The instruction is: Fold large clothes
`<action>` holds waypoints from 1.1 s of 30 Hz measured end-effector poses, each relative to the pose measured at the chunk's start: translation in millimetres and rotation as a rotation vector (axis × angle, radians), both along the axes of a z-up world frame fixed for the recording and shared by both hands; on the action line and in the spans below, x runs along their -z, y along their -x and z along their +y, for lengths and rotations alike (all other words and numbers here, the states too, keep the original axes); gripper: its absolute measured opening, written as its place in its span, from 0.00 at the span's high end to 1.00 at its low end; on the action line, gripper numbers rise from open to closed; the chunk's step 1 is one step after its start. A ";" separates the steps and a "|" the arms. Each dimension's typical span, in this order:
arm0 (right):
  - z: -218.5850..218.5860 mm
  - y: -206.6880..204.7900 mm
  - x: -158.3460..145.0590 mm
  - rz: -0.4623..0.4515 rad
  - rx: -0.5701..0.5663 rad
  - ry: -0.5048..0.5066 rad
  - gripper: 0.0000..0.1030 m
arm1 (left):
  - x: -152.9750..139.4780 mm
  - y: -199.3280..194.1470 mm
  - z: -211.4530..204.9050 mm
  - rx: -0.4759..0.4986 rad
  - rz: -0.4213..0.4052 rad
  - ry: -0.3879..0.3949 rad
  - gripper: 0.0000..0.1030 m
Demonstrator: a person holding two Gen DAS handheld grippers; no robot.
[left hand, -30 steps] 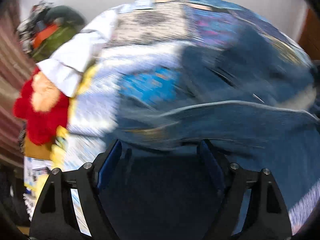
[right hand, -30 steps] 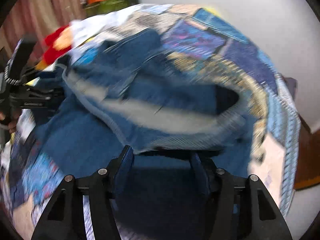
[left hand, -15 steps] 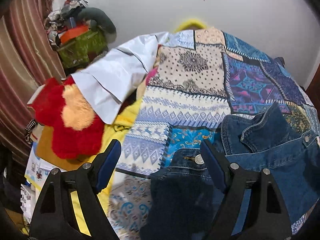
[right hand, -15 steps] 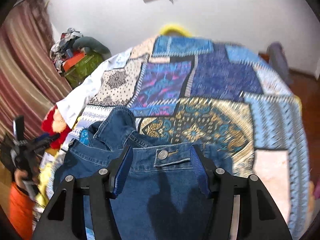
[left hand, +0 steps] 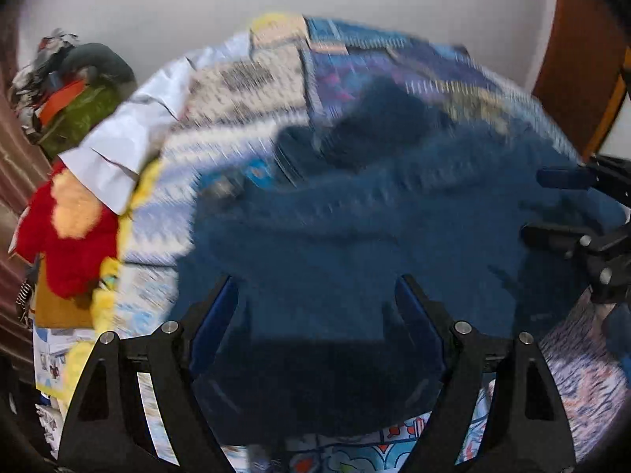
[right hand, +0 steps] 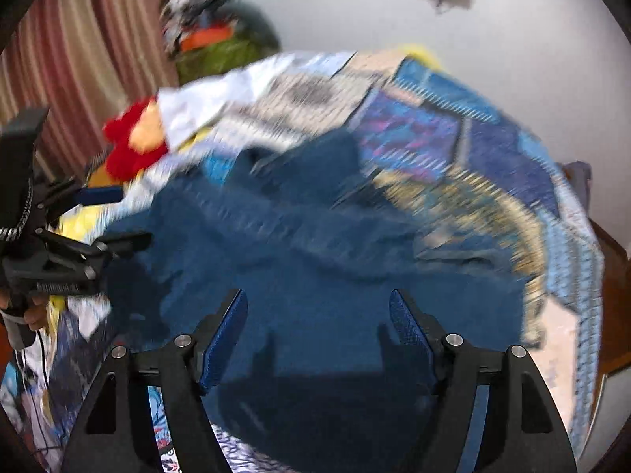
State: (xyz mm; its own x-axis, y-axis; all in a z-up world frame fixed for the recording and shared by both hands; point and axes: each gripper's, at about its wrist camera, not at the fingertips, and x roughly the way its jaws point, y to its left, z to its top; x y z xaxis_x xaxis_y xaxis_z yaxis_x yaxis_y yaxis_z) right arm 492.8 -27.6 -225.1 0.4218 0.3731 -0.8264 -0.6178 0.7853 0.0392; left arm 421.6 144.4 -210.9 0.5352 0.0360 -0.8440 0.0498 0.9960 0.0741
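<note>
A dark blue denim jacket point(left hand: 355, 236) point(right hand: 315, 256) lies spread on the patchwork bedspread point(left hand: 244, 79) point(right hand: 434, 130); both views are blurred by motion. My left gripper point(left hand: 315, 282) hovers over the denim, open wide, with nothing pinched between its blue pads. It also shows at the left edge of the right wrist view point(right hand: 118, 216), held by a hand point(right hand: 31, 311). My right gripper point(right hand: 317, 293) is above the jacket too. Its jaws are opening, and the cloth lies under them, not gripped. It appears at the right edge of the left wrist view point(left hand: 532, 205).
A red and orange plush toy point(left hand: 67, 232) point(right hand: 130, 146) and a white cloth point(left hand: 126, 138) lie at the bed's left side. A green bag with piled things point(left hand: 79, 106) stands by the striped curtain point(right hand: 79, 59). Brown wooden furniture point(left hand: 572, 59) borders the right.
Both grippers have swept across the bed and now sit over the middle of the jacket instead of near its collar edge. The right jaws stand wider apart than before.
</note>
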 end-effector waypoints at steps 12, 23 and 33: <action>-37.7 15.4 34.2 -0.001 0.009 0.114 0.27 | 35.9 26.7 26.4 -0.032 0.026 -0.042 0.12; -111.7 32.9 5.7 -0.103 0.152 0.156 0.15 | 22.8 66.2 43.8 -0.088 0.003 -0.015 0.09; -166.4 42.0 -2.1 -0.021 0.301 0.089 0.11 | 25.9 109.1 89.0 -0.338 0.046 -0.037 0.08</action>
State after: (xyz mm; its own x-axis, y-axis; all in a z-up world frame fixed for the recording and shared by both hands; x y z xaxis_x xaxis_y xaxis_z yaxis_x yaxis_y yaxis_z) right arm 450.7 -194.0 -223.1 0.5198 0.1556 -0.8400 -0.3575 0.9327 -0.0484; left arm 312.5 233.5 -236.8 0.4495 0.2359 -0.8616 -0.2789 0.9533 0.1156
